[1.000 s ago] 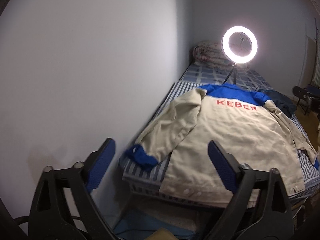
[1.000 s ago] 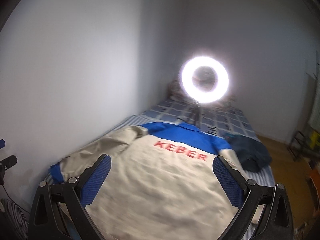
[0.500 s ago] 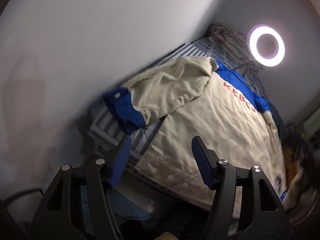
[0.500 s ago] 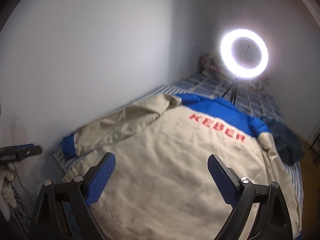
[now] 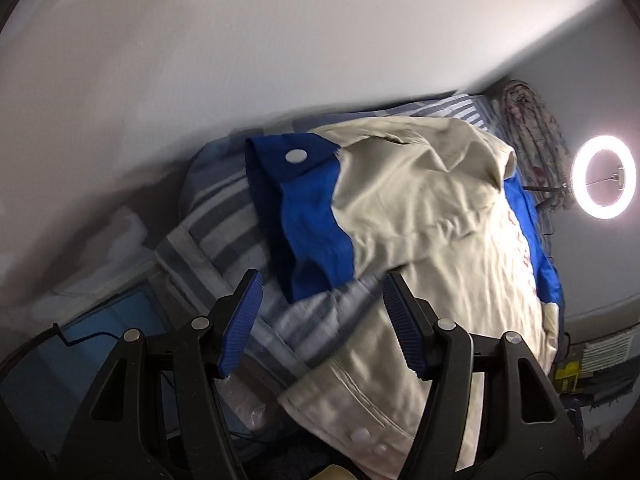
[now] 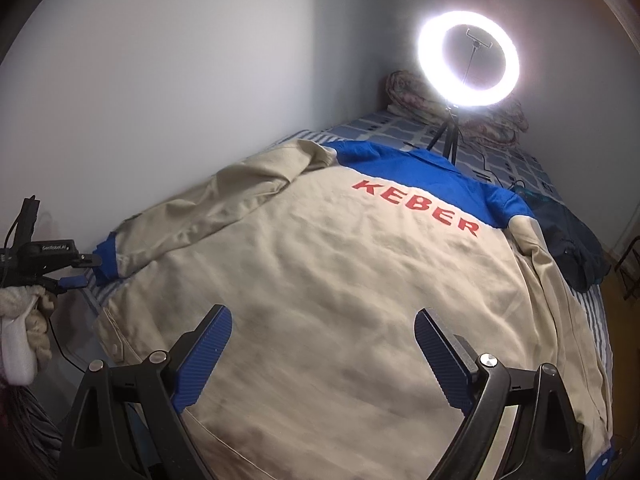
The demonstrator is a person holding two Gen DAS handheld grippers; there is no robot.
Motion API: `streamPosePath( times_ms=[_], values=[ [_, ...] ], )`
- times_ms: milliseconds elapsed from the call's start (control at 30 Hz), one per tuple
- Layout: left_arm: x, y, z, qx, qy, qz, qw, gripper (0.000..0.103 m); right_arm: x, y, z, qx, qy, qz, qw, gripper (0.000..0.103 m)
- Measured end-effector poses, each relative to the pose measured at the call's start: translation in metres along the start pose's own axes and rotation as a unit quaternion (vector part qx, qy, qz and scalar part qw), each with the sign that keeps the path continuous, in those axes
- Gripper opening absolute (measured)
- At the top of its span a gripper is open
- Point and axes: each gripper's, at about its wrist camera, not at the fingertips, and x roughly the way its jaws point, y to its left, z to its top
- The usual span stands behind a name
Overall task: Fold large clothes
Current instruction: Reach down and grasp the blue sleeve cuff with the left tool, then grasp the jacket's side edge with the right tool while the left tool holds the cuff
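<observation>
The beige work jacket [image 6: 340, 280], blue at the yoke and cuffs with red "KEBER" lettering, lies back-up and spread flat on the striped bed [image 5: 208, 216], nothing folded yet. This looks like the approach to the first fold. The left claw [image 5: 320, 320] points down at the blue cuff [image 5: 296, 208] of the near sleeve; its jaws have just been closing partway, yet they stand released with only air between them and the cuff ahead of the pads. The right claw [image 6: 320, 356] hangs wide and released over the jacket's lower back, touching nothing. Next, I judge, the left claw must reach the cuff, clench on it and carry the sleeve across the back, while the right finds the hem or the far sleeve.
</observation>
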Motion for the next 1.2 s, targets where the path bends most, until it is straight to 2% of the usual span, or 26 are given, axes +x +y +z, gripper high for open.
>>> streamPosePath(
  times_ms=[100,133,200,333,433,567,633,700,767,867,933,967,1000,1100,1167,1200],
  values=[
    [0.012,0.001,0.004,0.006,0.005,0.013,0.9999,0.041,0.002,0.000,-0.002,-0.001,0.001,-0.001,1.000,0.094],
    [0.016,0.002,0.005,0.006,0.005,0.014,0.9999,0.027,0.002,0.001,-0.003,-0.002,0.001,-0.001,1.000,0.094],
    [0.023,0.000,0.007,0.017,0.001,0.019,0.9997,0.008,0.003,0.003,-0.003,-0.006,0.001,-0.002,1.000,0.093],
    [0.018,-0.022,0.004,0.071,-0.032,0.032,0.9964,0.003,0.003,0.005,-0.003,-0.010,0.002,-0.001,1.000,0.093],
    [-0.001,-0.041,-0.004,0.114,-0.055,0.020,0.9918,0.002,0.001,0.006,-0.003,-0.013,-0.001,-0.003,1.000,0.093],
    [-0.030,-0.072,-0.024,0.166,-0.067,-0.021,0.9836,0.002,0.001,0.006,-0.003,-0.016,0.001,-0.008,1.000,0.092],
    [-0.040,-0.083,-0.036,0.170,-0.056,-0.053,0.9824,0.002,0.002,0.007,-0.002,-0.016,0.003,-0.009,1.000,0.090],
    [-0.043,-0.086,-0.045,0.164,-0.047,-0.070,0.9829,0.002,0.003,0.008,-0.001,-0.015,0.004,-0.009,1.000,0.090],
    [-0.037,-0.085,-0.053,0.159,-0.041,-0.072,0.9838,0.002,0.004,0.010,-0.001,-0.013,0.004,-0.006,1.000,0.090],
    [-0.013,-0.075,-0.060,0.158,-0.010,-0.047,0.9862,0.002,0.004,0.013,0.000,-0.014,0.005,-0.002,1.000,0.090],
    [-0.008,-0.061,-0.060,0.138,0.010,-0.041,0.9895,0.012,0.003,0.017,-0.001,-0.022,0.004,0.000,1.000,0.090],
    [-0.009,-0.054,-0.059,0.125,0.014,-0.045,0.9911,0.014,0.002,0.019,-0.001,-0.028,0.003,-0.001,1.000,0.090],
    [-0.013,-0.047,-0.058,0.111,0.010,-0.052,0.9924,0.020,0.000,0.021,-0.001,-0.034,0.001,-0.003,0.999,0.090],
    [-0.031,-0.035,-0.050,0.088,-0.019,-0.061,0.9940,0.053,0.000,0.021,-0.001,-0.042,-0.003,-0.007,0.999,0.090],
    [-0.036,-0.028,-0.041,0.074,-0.033,-0.058,0.9950,0.056,0.002,0.021,-0.001,-0.039,0.000,-0.004,0.999,0.090],
    [-0.031,-0.024,-0.033,0.059,-0.025,-0.060,0.9961,0.056,0.003,0.021,-0.001,-0.036,0.001,-0.003,0.999,0.090]
  ],
)
